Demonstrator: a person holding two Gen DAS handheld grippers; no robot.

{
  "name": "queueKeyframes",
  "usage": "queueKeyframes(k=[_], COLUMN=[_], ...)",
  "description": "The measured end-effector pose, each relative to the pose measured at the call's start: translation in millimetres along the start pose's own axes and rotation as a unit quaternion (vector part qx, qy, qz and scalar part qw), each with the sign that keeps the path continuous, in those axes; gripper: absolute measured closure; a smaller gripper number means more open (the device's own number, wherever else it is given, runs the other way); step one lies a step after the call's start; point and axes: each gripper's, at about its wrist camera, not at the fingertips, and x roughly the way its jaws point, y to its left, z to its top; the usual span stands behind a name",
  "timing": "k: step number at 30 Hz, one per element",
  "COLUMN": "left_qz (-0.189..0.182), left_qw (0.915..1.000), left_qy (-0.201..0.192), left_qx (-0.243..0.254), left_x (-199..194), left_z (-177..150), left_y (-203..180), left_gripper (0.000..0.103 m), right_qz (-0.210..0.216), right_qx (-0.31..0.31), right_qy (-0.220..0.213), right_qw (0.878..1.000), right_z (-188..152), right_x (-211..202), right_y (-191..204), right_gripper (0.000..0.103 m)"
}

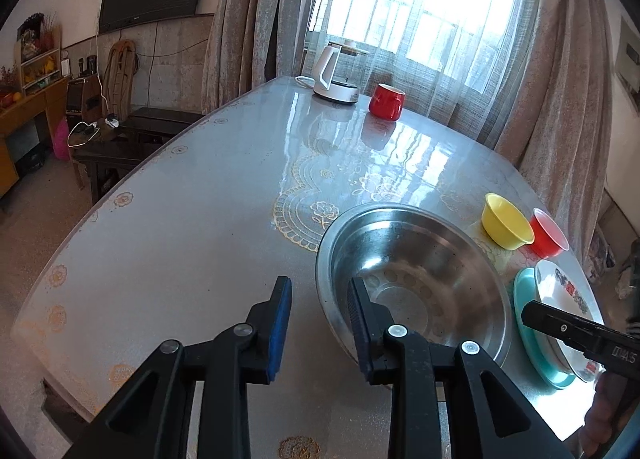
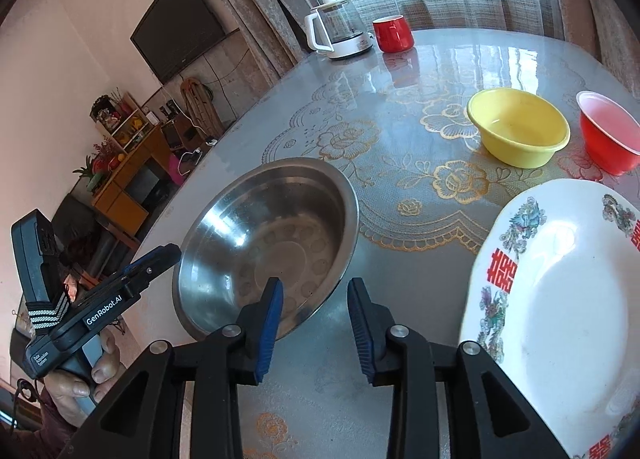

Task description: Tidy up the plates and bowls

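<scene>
A wide steel basin [image 1: 416, 283] [image 2: 268, 239] sits on the table. My left gripper [image 1: 320, 297] is open and straddles the basin's left rim, one pad inside and one outside, with gaps on both sides. My right gripper [image 2: 316, 295] is open as well and straddles the basin's near right rim without pressing on it. A yellow bowl [image 1: 506, 221] [image 2: 518, 127] and a red bowl [image 1: 548, 233] [image 2: 608, 131] stand beyond the basin. A white patterned plate [image 1: 560, 295] [image 2: 560, 319] lies on a teal plate [image 1: 526, 323] to the right.
A white kettle [image 1: 334, 75] [image 2: 336, 33] and a red mug [image 1: 386, 101] [image 2: 394, 33] stand at the far end by the curtained window. The table [image 1: 180, 239], under a glossy cover, drops off at its left edge. A person's hand [image 2: 80, 379] holds the left gripper.
</scene>
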Motion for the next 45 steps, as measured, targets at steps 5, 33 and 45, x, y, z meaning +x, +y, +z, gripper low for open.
queueKeyframes(k=[5,33,45], left_qz=[-0.019,-0.123,-0.124], left_qw=[0.9993,0.9817,0.9756], left_qy=[-0.007,0.141,0.181], left_qx=[0.031,0.037,-0.003], left_x=[-4,148,196], left_z=[17,80,76], left_y=[-25,-216,-233], left_gripper=[0.067,0.065,0.084], right_qz=[-0.014,-0.100,-0.096], right_qx=[0.033,0.290,0.290], right_qy=[-0.040,-0.058,-0.040], right_qw=[0.999,0.950,0.951], right_z=[12,92,89], right_x=[-30,-9,10], right_y=[-28,-208,-214], right_gripper=[0.068,0.081,0.088])
